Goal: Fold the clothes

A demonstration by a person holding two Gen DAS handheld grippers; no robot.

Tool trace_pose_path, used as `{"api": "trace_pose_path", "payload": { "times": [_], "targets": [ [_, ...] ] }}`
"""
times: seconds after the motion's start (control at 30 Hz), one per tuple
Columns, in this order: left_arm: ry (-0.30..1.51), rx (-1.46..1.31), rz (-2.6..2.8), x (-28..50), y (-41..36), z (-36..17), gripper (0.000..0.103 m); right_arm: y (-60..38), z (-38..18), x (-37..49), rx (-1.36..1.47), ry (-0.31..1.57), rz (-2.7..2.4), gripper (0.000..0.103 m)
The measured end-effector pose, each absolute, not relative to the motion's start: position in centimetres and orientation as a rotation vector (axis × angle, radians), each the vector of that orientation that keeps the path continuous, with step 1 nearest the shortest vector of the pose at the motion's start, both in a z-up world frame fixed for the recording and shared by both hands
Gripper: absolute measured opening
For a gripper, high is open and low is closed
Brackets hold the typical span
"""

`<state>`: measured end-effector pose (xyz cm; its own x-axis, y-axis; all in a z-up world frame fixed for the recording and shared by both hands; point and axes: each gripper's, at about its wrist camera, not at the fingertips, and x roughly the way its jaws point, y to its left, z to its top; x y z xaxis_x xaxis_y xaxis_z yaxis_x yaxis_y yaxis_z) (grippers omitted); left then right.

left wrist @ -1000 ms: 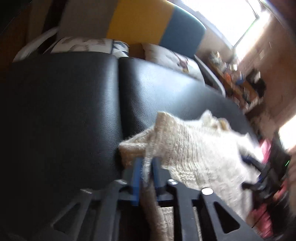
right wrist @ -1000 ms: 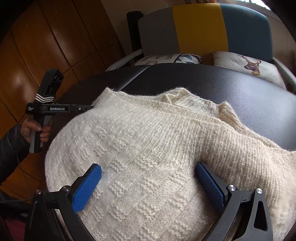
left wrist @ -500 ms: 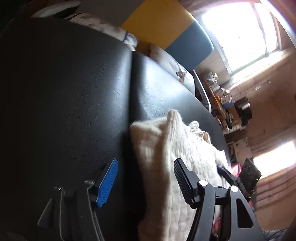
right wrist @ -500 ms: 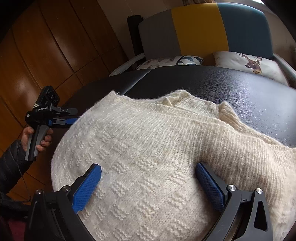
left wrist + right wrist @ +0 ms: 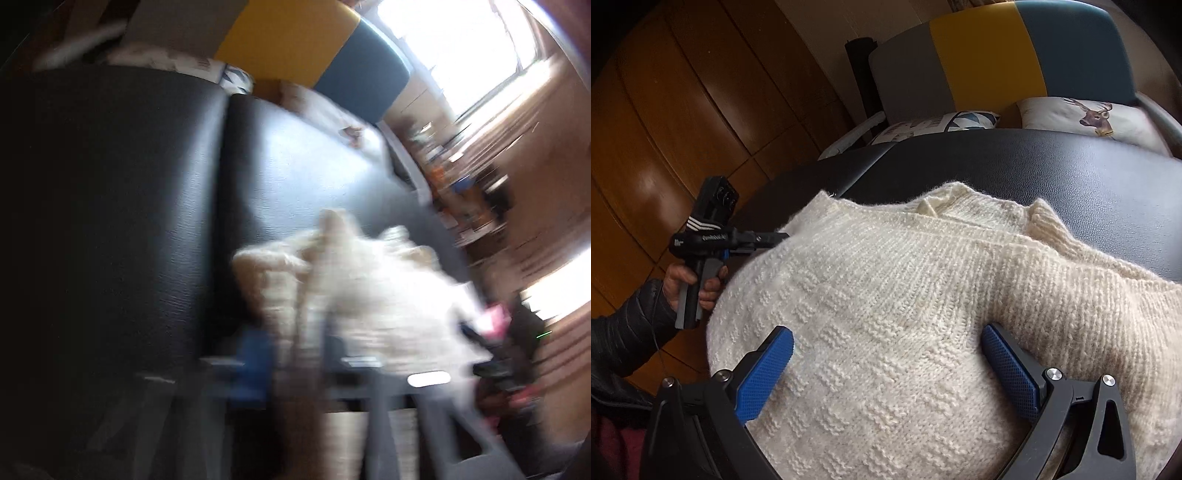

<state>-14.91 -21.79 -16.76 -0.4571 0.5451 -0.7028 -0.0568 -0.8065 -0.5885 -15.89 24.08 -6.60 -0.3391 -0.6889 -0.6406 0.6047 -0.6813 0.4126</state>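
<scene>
Black leather-look padding makes up the tabletop (image 5: 1071, 177), a wide surface split by one seam running away from the camera in the left wrist view, with bare room over its far and left parts. Behind it stands a chair (image 5: 979, 55) with a back in grey, yellow and blue panels, and two cushions lean at its foot: a patterned cushion (image 5: 934, 123) to the left and a deer cushion (image 5: 1089, 118) to the right. Brown wood panelling (image 5: 683, 92) closes the left side, while the left wrist view shows a bright window (image 5: 454, 48) and blurred, cluttered shelves on the right. Cream knitwear, the sweater (image 5: 905, 314), lies on the near part of the tabletop and covers most of it there; its ribbed collar is at the far edge and its left edge reaches the tabletop's left border. The right gripper (image 5: 886, 365) hovers low over the sweater body with its blue pads wide apart and nothing pinched between them. The left gripper (image 5: 775, 236) is held by a hand (image 5: 690, 284) in a black sleeve at the sweater's left edge; its jaws are closing, and in the heavily blurred left wrist view a fold of the knit stands between the blue pads (image 5: 255, 354), though whether they already press on it cannot be told.
</scene>
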Motion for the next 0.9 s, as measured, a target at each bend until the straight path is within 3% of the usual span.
{"api": "trace_pose_path", "payload": {
  "times": [0.23,0.7,0.9],
  "targets": [
    [-0.812,-1.357,2.369,-15.4,-21.7,-16.1,0.013,23.3,-6.1,-15.3,1.069,-0.09,-2.096,0.103],
    [-0.548,-1.401,2.496,-17.7,-22.2,-11.0,0.013,31.7,-2.6,-12.6,1.214,0.099,-2.025,0.103],
    [-0.842,-1.318,2.324,-16.8,-23.3,-9.1,0.013,33.1,-5.6,-14.0,1.36,0.298,-1.944,0.103]
  ]
}}
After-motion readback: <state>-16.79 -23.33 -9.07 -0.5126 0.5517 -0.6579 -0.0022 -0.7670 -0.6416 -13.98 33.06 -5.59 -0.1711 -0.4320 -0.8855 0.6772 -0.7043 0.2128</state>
